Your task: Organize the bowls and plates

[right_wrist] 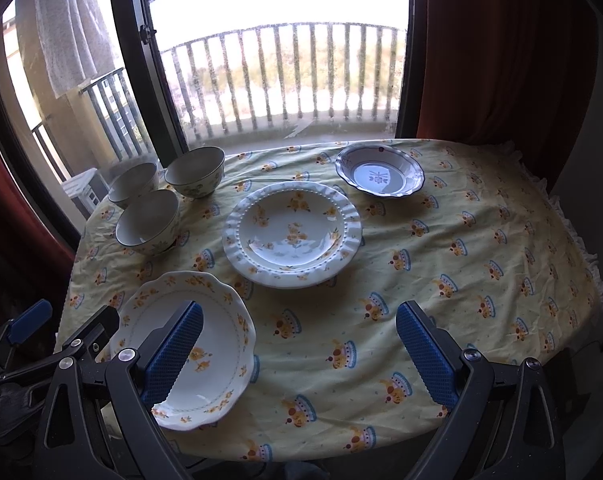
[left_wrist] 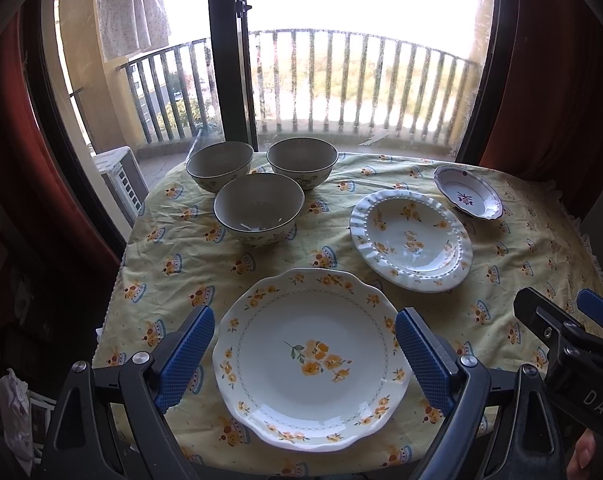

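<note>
Judging by the spread-out crockery, nothing has yet been stacked. Both the left claw [left_wrist: 305,354] and right claw [right_wrist: 299,354] are held released, empty. The large plate [left_wrist: 311,360] lies nearest; beyond it are found the ribbed plate [left_wrist: 411,240], small dish [left_wrist: 467,192] and three bowls [left_wrist: 259,208]. A rim grasp is called for next.

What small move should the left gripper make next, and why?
Probably lower the left gripper toward the near rim of the big plate and turn it to pinch that edge. Its jaws stand open and hold nothing, with the plate lying flat between them. The ribbed plate and small dish lie apart, and so do the three bowls, nothing stacked yet.
</note>
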